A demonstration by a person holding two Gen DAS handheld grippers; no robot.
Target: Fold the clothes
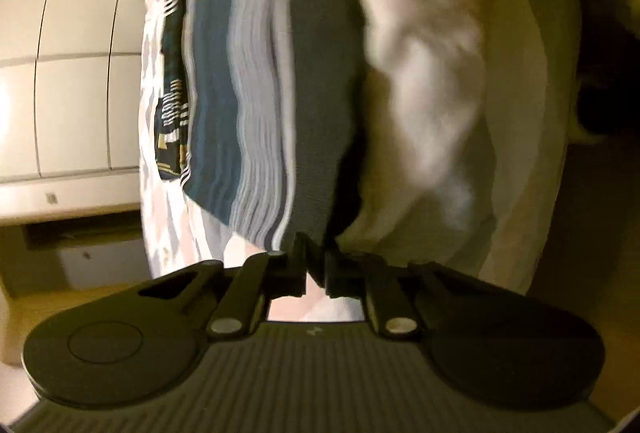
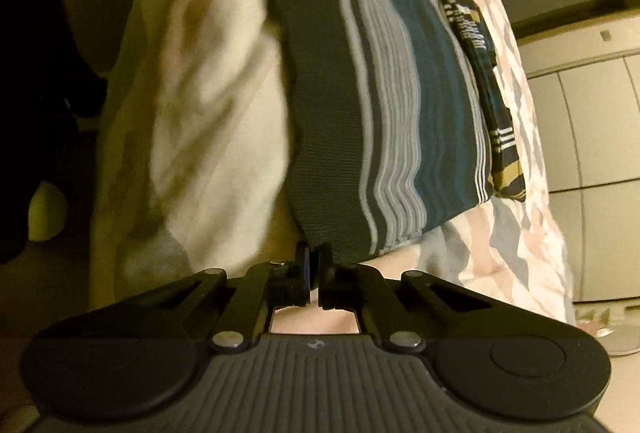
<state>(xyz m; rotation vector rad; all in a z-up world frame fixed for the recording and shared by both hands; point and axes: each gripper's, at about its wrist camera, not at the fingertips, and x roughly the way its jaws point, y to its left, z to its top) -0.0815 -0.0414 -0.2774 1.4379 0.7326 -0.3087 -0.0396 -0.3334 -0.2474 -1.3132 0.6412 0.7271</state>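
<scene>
Left gripper (image 1: 314, 253) and right gripper (image 2: 314, 257) each clamp the striped garment's (image 2: 384, 105) edge, level

No legible text, labels, brands or numbers on anything in view.

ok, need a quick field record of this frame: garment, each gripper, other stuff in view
garment: dark grey ribbed knit with pale and teal stripes, held by its grey edge
left gripper: jaws shut on the grey edge
right gripper: jaws shut on the same grey edge
beside garment: crumpled cream cloth; small dark patterned folded cloth
surface: pale patchwork bedcover
background: white cabinet doors
image quality: motion blur
</scene>
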